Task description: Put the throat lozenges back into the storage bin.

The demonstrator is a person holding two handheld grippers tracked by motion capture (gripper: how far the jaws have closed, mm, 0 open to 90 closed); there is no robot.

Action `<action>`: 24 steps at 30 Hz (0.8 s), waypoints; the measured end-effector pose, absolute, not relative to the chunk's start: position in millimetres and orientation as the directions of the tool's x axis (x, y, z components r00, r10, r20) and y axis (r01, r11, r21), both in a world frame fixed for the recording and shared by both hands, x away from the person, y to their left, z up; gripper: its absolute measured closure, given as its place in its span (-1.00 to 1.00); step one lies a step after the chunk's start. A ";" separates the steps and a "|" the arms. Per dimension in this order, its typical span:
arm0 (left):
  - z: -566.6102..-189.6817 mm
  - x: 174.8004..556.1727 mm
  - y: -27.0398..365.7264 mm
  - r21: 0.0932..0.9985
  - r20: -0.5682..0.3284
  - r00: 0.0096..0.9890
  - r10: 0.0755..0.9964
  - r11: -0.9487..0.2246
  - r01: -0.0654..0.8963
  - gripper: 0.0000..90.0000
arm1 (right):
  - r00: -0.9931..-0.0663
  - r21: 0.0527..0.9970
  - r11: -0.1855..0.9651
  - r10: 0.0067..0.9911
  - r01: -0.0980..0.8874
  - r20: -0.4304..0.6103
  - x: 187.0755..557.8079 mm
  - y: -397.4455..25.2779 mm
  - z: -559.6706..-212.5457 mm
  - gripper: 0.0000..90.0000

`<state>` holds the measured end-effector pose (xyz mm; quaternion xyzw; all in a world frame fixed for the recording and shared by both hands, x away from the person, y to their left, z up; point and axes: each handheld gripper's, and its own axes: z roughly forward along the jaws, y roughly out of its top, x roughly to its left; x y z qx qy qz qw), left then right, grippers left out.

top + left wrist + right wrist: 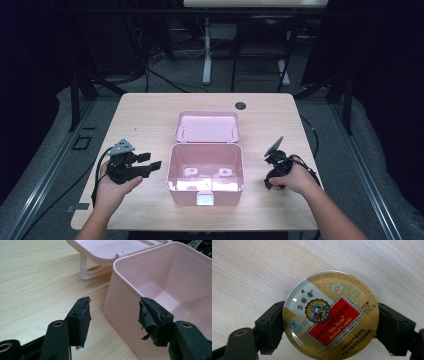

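Presently: right tool (329,320), lower right of the high view, jaws clamped on either side of a round candy tin (330,315); tin gold with a red label panel, held just above the wooden desk (249,270), lid face toward the camera in the right gripper view. Left tool (113,320), lower left of the high view, jaws spread apart and holding nothing, beside the near corner of a pink box (160,282). Box at centre frame in the high view, lid (207,126) folded back flat behind it, interior bare.
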<state>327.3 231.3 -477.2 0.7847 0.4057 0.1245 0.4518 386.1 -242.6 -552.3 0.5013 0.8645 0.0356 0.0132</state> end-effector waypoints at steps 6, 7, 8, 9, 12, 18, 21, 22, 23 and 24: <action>-475.5 327.1 233.1 0.812 -0.170 0.641 0.749 -0.262 0.522 -0.06 | -0.501 0.067 0.499 0.865 0.864 0.014 385.8 -242.1 -551.9 -0.57; -475.8 327.2 233.0 0.814 -0.171 0.639 0.750 -0.259 0.521 -0.06 | -0.506 0.070 0.504 0.862 0.861 0.013 386.0 -242.2 -552.1 -0.57; -475.9 327.2 233.1 0.814 -0.171 0.638 0.751 -0.258 0.521 -0.06 | -0.506 0.068 0.504 0.862 0.861 0.013 386.0 -242.1 -552.1 -0.57; -476.1 327.3 233.0 0.814 -0.170 0.638 0.751 -0.258 0.521 -0.06 | -0.507 0.066 0.505 0.862 0.860 0.013 386.0 -241.9 -552.0 -0.57; -476.2 327.2 232.3 0.814 -0.170 0.637 0.752 -0.257 0.521 -0.06 | -0.504 0.052 0.503 0.863 0.863 0.015 385.5 -240.1 -550.9 -0.57; -475.7 327.1 233.1 0.812 -0.171 0.639 0.750 -0.259 0.522 -0.06 | -0.532 0.059 0.530 0.847 0.846 0.009 386.3 -241.0 -548.4 -0.57; -476.1 327.2 232.6 0.815 -0.167 0.639 0.751 -0.259 0.519 -0.06 | -0.528 0.052 0.527 0.849 0.848 0.015 385.4 -241.1 -545.5 -0.57; -476.2 327.1 232.3 0.814 -0.172 0.636 0.752 -0.255 0.522 -0.06 | -0.529 0.049 0.528 0.848 0.848 0.012 385.0 -241.0 -545.0 -0.57; -476.3 327.1 232.1 0.815 -0.172 0.636 0.752 -0.255 0.521 -0.06 | -0.537 0.055 0.536 0.843 0.842 0.007 384.3 -240.9 -544.8 -0.57; -476.4 327.1 231.9 0.814 -0.173 0.636 0.752 -0.254 0.522 -0.06 | -0.540 0.046 0.539 0.842 0.841 0.004 383.8 -240.4 -543.5 -0.57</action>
